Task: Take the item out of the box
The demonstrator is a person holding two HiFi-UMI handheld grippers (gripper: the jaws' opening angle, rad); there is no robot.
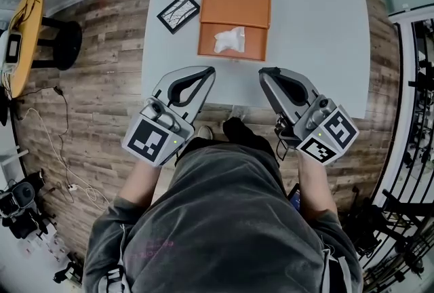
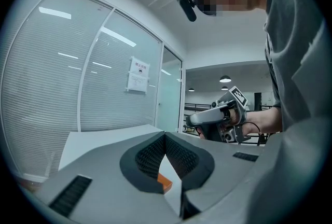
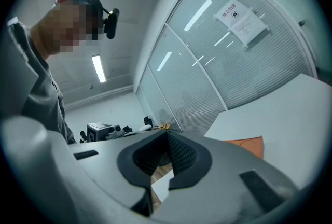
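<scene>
Box [image 1: 252, 47] holds the white crumpled item [image 1: 229, 40] at its middle. Left gripper [image 1: 209, 72] and right gripper [image 1: 264, 73] hover near the box's front side, both pressed together and empty. Best spread one, descend over the item, pinch gently, lift straight.

Left gripper [image 2: 165, 136]: jaws together, tips meeting, nothing between them. In the gap below the tips, 6 o'clock, an orange box [image 2: 164, 182] corner shows against the white table [image 2: 104, 137]. Right gripper [image 2: 192, 120] at 4 o'clock, held in a hand [image 2: 258, 123]. Paper notice [image 2: 137, 75] on glass wall [image 2: 78, 78], 10 o'clock. Grey shirt [image 2: 303, 88] fills 3 o'clock edge.
</scene>
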